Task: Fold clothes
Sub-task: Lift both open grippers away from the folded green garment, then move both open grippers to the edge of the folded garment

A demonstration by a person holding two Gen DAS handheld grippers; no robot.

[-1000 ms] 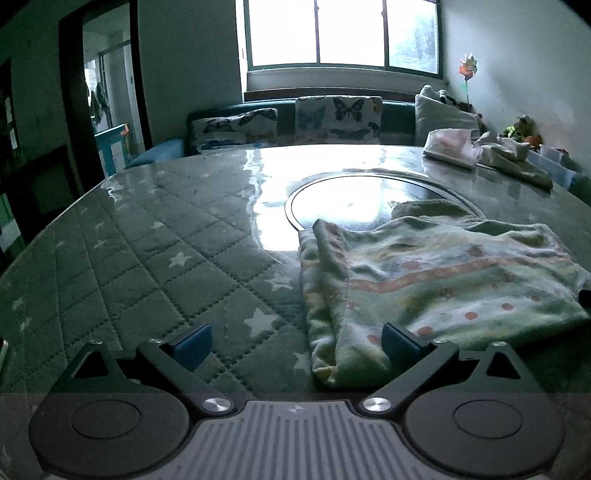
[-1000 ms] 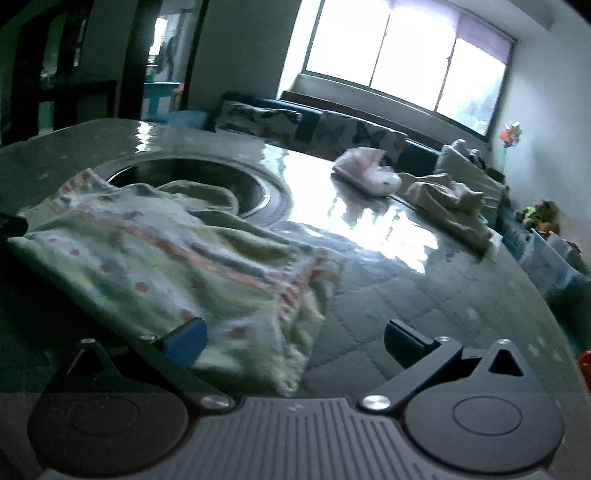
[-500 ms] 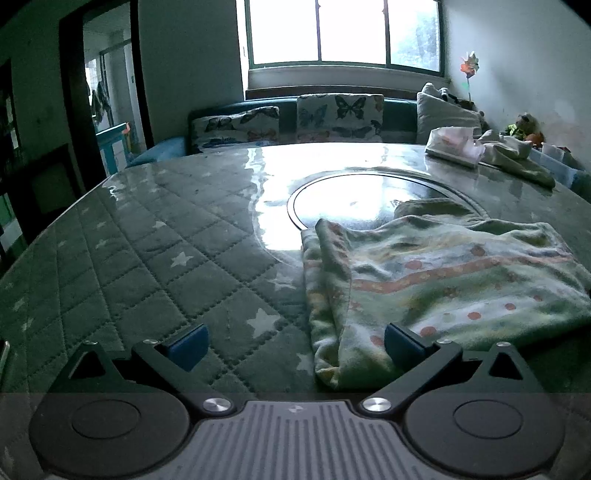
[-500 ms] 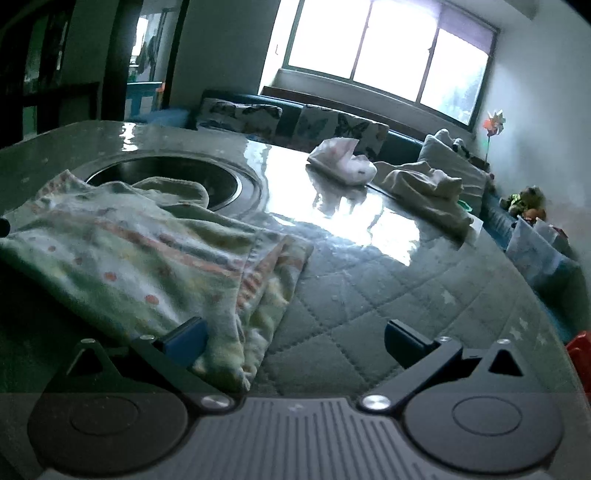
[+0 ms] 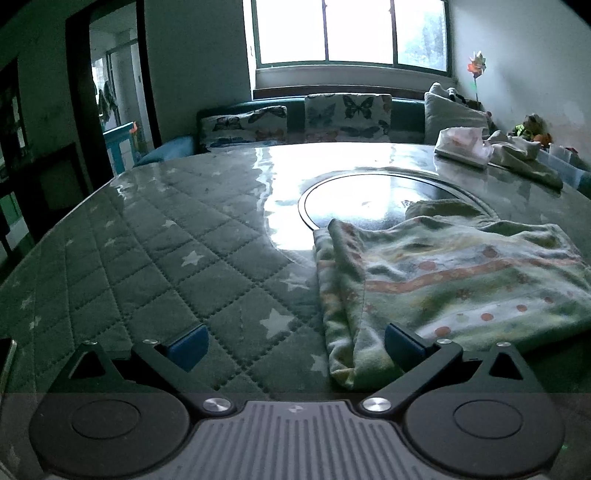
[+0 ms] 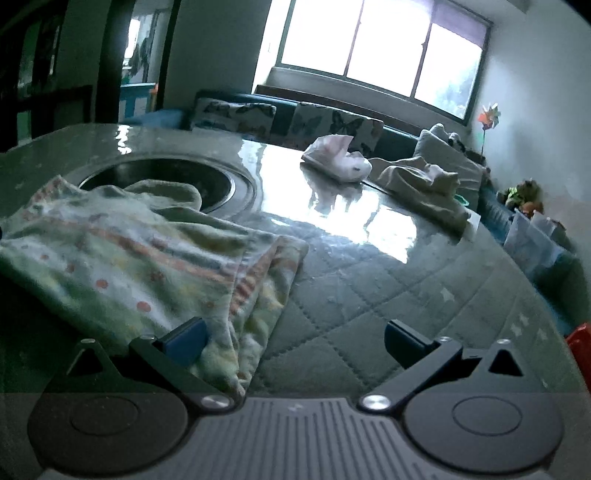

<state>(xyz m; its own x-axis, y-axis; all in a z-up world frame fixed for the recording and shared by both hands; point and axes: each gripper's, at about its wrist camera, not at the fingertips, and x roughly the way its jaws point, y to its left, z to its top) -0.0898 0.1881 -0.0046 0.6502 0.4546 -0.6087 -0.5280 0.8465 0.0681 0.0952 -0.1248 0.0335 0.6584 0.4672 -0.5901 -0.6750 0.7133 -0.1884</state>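
Since the earlier frames: right gripper [image 6: 293, 341] is tilted so the window [image 6: 373, 55] sits higher and the folded garment [image 6: 140, 258] lies closer under its left finger; left wrist view barely changes, garment [image 5: 443, 288] a touch lower.

Left gripper [image 5: 293, 345]: jaws wide apart, nothing between them. Left finger [image 5: 186, 345] over bare quilted cloth [image 5: 147, 266]. Right finger [image 5: 404, 343] at the garment's near left corner; contact cannot be told. Garment spreads ahead and to the right of this gripper, folded edge facing left, pale green with orange stripes and dots. Beyond it, a round dark inset [image 5: 388, 199] in the table; the garment's far edge overlaps its rim. Farther ahead and right: a pink-white bundle [image 5: 461, 146] and a beige heap [image 5: 524, 162]. Past the table edge, cushions [image 5: 347, 116] with butterflies below the window [image 5: 351, 31]. Doorway [image 5: 114, 107] far left.

Right gripper: jaws wide apart, holding nothing. Left finger [image 6: 184, 339] over the garment's near right corner; touching or just above cannot be told. Right finger [image 6: 404, 341] over bare quilted cloth [image 6: 369, 306]. Garment extends ahead and left, hem edge toward centre. Inset [image 6: 166, 181] behind it. Ahead and right, well apart from the garment: bundle [image 6: 338, 160], then heap [image 6: 424, 184]. Pinwheel [image 6: 489, 116] on the far right wall. View slightly blurred.
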